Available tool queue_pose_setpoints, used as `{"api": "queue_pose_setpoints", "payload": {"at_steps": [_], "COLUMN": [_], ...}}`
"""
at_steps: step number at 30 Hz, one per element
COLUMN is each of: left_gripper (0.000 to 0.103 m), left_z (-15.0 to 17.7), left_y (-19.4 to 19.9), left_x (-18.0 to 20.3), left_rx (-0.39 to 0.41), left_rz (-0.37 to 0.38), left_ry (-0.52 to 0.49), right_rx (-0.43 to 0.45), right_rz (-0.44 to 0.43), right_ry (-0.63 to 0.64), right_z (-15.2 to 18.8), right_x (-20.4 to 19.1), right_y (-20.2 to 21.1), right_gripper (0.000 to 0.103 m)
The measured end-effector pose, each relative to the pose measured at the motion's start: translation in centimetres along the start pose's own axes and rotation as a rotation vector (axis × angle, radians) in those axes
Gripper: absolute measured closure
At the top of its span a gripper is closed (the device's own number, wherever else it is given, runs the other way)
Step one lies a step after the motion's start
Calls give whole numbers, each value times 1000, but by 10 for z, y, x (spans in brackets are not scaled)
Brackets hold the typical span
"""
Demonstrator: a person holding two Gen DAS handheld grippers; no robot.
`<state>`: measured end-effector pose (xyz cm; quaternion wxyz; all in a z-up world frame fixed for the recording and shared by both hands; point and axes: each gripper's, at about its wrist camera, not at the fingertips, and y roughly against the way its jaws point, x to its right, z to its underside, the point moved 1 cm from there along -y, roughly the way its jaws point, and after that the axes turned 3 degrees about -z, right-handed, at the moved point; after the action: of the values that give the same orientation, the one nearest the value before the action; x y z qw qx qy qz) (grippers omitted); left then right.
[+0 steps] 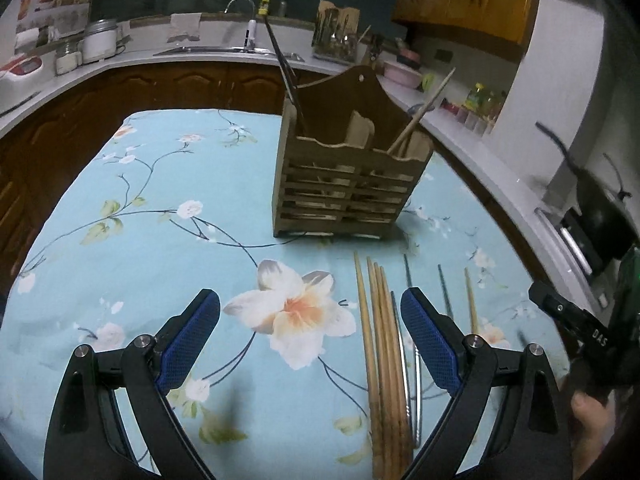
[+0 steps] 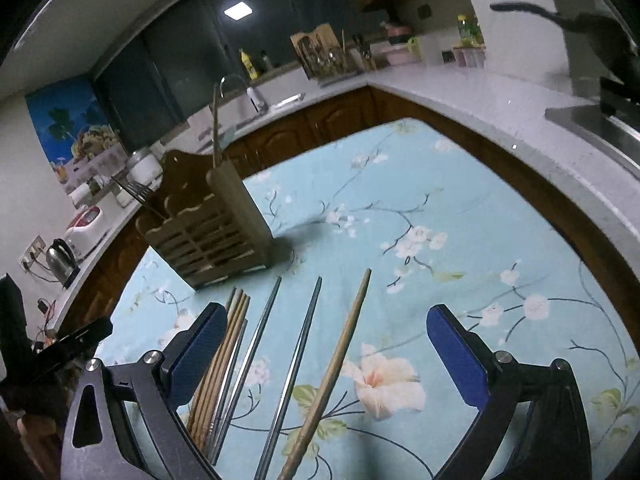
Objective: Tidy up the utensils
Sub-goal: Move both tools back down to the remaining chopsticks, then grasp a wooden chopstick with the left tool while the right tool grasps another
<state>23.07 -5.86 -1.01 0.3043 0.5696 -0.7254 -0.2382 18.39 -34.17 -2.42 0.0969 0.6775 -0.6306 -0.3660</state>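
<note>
A wooden slatted utensil holder (image 1: 348,160) stands on the floral tablecloth (image 1: 160,240); a dark utensil and a wooden chopstick stick out of it. It also shows in the right wrist view (image 2: 212,232), where a fork leans in it. Several wooden chopsticks (image 1: 380,352) lie bundled on the cloth, with metal chopsticks (image 1: 444,292) beside them. My left gripper (image 1: 310,312) is open and empty above the cloth, its right finger over the bundle. My right gripper (image 2: 326,328) is open and empty over a single wooden chopstick (image 2: 340,356) and two metal chopsticks (image 2: 296,360).
A kitchen counter (image 1: 160,56) with a sink, jars and bottles wraps around the table. A black wok (image 1: 600,208) sits on the stove at the right. A kettle (image 2: 60,260) stands on the left counter.
</note>
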Motion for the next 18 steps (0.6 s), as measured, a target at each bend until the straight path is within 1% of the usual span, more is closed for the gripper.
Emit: {"api": "queue_pose_setpoints", "payload": {"at_steps": [4,5,6,7,8,12,14,18], "left_gripper": [21,23,28,33,35,51,54,67], "left_z": [-5,-6,-6,-7,-7,-10,-14,-20], "left_y": [-23,-28,-34,-41,-46,-70,-81,-100], "left_x": [12,15,17,20,22,34,39,46], "left_rx": [-51,-66,-79,-95,-105,-146,-164,-186], "left_rz": [0,2,6,19,24,28,35,28], "left_ry": [-38,-43,-45,-48,-51,-84,-90,-115], "right_rx": [-29,-39,-55,-68,-85,-124,-133,-153], "right_rz": [26,34,44,51,64,92,103,118], "right_ry": [19,24,28,31,32,21,19,15], "right_z": [0,0,0,0,0,0,-1,-5], "right_x": [-1,-1,-1,0,1,7,9,13], "right_y": [-12,-16,-21,-26,-32,-48,-55,-68], "right_gripper": [5,10,15,18,24,43,49,59]}}
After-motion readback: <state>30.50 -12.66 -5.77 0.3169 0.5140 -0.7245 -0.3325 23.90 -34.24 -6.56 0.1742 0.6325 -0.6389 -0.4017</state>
